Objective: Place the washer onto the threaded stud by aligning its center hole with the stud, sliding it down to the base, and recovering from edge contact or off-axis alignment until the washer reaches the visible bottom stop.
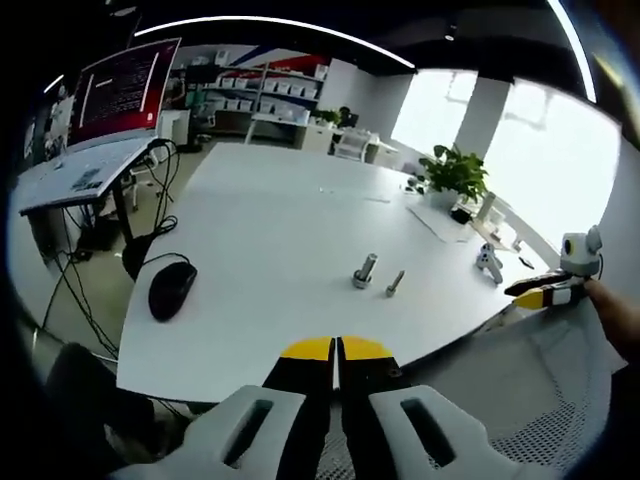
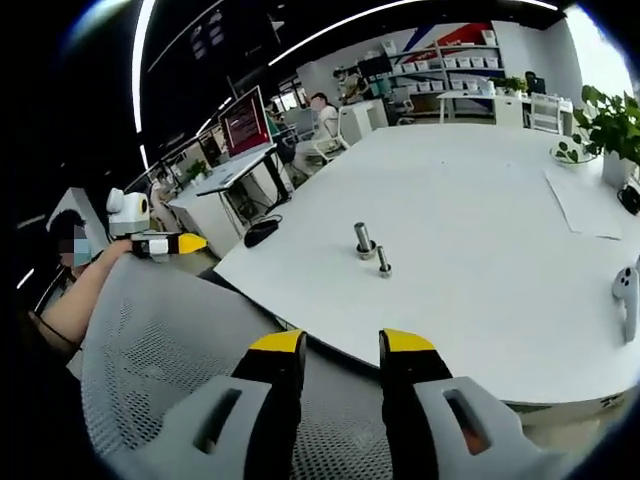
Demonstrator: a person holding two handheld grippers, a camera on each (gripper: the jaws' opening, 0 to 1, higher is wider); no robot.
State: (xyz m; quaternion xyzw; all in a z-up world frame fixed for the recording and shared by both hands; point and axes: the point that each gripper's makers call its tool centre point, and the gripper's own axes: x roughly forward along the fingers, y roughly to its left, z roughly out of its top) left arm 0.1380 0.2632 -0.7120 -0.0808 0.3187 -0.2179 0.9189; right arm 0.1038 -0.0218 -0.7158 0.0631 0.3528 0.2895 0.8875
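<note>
Left gripper view: we see threaded stud (image 1: 364,271) upright on white table (image 1: 270,230), well ahead of our left gripper (image 1: 337,351), jaws pressed together, empty. Bolt (image 1: 395,283) just beside stud; mouse (image 1: 172,289) off left. Right gripper (image 2: 341,346) spread, empty, over mesh chair back (image 2: 170,330). Washer: cannot tell where.

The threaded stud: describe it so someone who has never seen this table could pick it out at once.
Start at the big white table. Near the middle of its near edge stand two small metal pieces close together, well away from the black mouse. The threaded stud is the thinner, shorter pin; its neighbour, the metal post, is thicker, with a wider base.
</note>
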